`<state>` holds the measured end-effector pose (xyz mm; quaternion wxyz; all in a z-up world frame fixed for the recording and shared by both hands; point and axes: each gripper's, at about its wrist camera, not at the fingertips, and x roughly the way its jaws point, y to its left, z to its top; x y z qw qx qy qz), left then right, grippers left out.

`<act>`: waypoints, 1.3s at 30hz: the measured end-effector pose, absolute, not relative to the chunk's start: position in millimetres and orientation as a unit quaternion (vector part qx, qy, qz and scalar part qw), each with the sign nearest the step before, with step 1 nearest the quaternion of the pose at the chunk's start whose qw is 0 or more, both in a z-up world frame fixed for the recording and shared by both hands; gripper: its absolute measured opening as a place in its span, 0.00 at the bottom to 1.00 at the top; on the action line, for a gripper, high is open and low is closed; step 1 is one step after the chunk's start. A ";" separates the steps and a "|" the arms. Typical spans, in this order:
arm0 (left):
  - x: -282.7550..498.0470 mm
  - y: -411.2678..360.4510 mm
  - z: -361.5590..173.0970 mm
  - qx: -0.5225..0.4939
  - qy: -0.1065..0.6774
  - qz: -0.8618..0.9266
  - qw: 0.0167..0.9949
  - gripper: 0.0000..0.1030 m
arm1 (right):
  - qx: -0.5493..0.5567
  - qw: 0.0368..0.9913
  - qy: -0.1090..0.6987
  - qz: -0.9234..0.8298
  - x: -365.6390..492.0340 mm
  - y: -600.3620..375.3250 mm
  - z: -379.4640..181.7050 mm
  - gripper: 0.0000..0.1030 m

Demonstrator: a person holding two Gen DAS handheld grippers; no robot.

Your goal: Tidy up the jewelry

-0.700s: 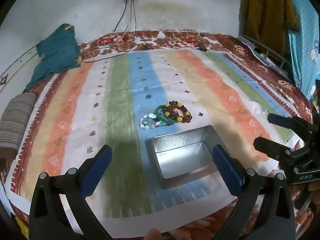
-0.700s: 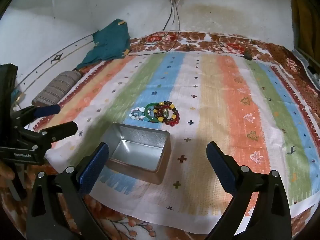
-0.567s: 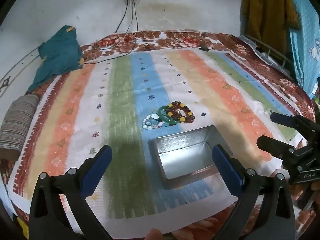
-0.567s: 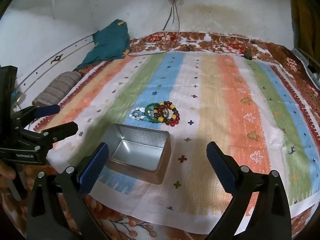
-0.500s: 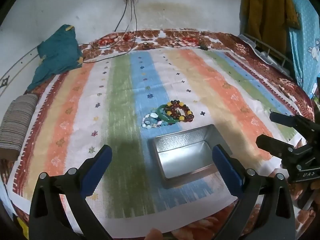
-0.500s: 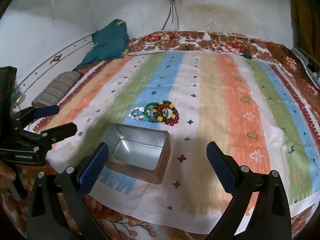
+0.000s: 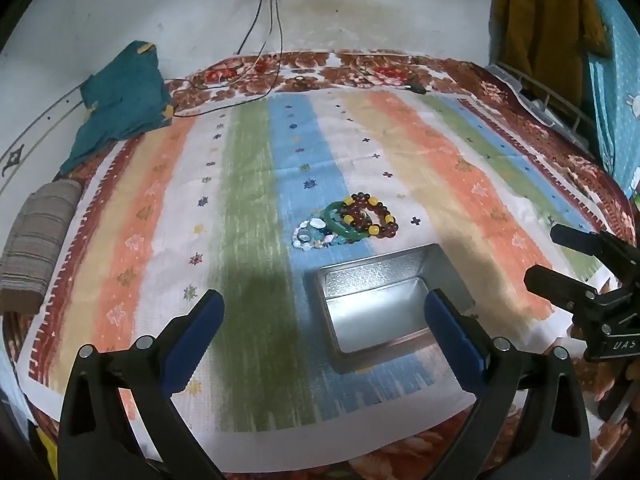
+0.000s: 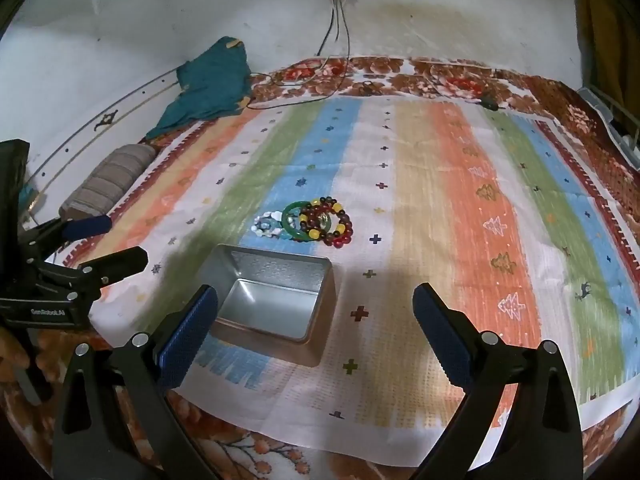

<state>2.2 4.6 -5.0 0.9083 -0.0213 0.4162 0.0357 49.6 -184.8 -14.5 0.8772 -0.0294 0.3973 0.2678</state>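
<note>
The 3 bracelets lie in a touching row on the striped cloth, just beyond the far rim of the empty tin: pale stone bracelet, green bangle, then red and yellow bead bracelet, the row's long axis running from 9 to 3 o'clock. From the left gripper they sit at about 12 o'clock past the tin; from the right gripper at about 12 o'clock, with the tin at 11. Both grippers hover spread wide, holding nothing. Neither looks clearly nearer; the bead bracelet is on the right gripper's side, so it seems the likelier first pick
</note>
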 end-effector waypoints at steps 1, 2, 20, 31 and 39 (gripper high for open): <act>2.4 4.6 -5.1 -0.021 0.417 0.036 0.908 0.95 | -0.029 0.877 0.398 0.267 49.9 -184.9 -14.8 0.96; 2.7 4.5 -5.1 -0.020 0.417 0.037 0.908 0.95 | -0.028 0.877 0.399 0.268 50.1 -185.3 -15.4 0.96; 4.7 9.9 -6.2 -0.018 0.423 0.051 0.904 0.95 | -0.026 0.875 0.403 0.267 53.4 -185.7 -19.3 0.96; 4.7 8.8 -6.6 -0.016 0.426 0.049 0.903 0.95 | -0.026 0.875 0.403 0.266 54.6 -186.4 -19.0 0.96; 3.8 7.7 -7.6 -0.017 0.427 0.049 0.903 0.95 | -0.028 0.875 0.405 0.263 58.1 -187.5 -20.8 0.96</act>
